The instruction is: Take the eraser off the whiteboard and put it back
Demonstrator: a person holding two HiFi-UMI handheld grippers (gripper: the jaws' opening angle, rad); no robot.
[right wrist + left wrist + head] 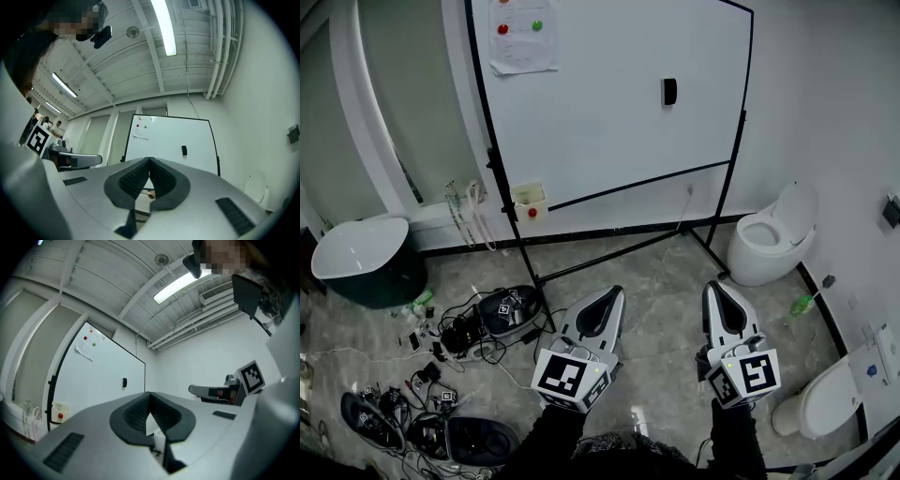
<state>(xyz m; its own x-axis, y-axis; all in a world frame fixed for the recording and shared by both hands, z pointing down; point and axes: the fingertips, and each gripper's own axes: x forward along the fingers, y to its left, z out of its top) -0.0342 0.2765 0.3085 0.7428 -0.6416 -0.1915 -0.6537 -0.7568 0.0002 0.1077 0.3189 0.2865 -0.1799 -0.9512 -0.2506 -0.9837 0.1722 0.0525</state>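
Note:
A small black eraser (669, 91) clings to the white whiteboard (609, 103) on its black stand, right of centre; the same eraser (184, 150) shows in the right gripper view and, tiny, the eraser (124, 382) in the left gripper view. My left gripper (612, 292) and right gripper (718, 285) are held side by side low in the head view, well short of the board, pointing toward it. On both, the jaws meet at the tips with nothing between them. The left gripper (149, 394) and right gripper (149, 160) look the same in their own views.
A paper sheet with magnets (523, 36) hangs at the board's top left; a small white box (530, 202) is clipped to its frame. Cables and gear (459, 337) litter the floor at left. White toilets (773, 234) stand right; a dark tub (366, 262) stands left.

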